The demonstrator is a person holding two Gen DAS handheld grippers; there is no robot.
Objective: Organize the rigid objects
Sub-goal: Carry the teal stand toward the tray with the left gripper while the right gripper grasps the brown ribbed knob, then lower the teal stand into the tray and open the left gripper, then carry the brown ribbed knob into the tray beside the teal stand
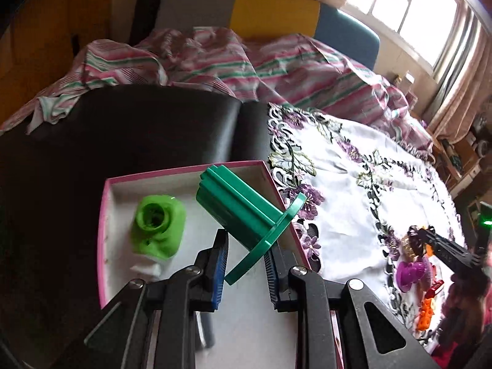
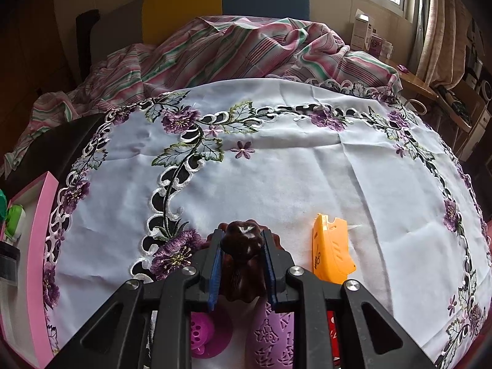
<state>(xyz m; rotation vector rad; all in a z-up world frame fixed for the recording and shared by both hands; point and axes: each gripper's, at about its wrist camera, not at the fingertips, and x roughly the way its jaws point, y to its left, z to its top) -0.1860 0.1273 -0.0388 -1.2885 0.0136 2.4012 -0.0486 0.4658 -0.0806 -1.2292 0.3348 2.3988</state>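
Observation:
My left gripper [image 1: 247,246] is shut on the round flange of a dark green ribbed plastic piece [image 1: 233,203], which hangs tilted over the pink-rimmed box [image 1: 184,167]. A light green plastic piece [image 1: 158,226] lies inside the box on its white floor. In the right wrist view, my right gripper [image 2: 242,235] is shut on a dark brown glossy clip-like object [image 2: 243,246] low over the embroidered white cloth [image 2: 276,169]. An orange plastic piece [image 2: 330,252] lies just right of it. The right gripper [image 1: 415,238] also shows at the far right of the left wrist view.
Purple pieces [image 2: 203,332], a red one [image 2: 332,335] and an orange one [image 1: 426,313] lie on the cloth near its front edge. A striped sheet [image 2: 230,49] is bunched behind the cloth. The black surface [image 1: 138,123] lies left of and behind the box.

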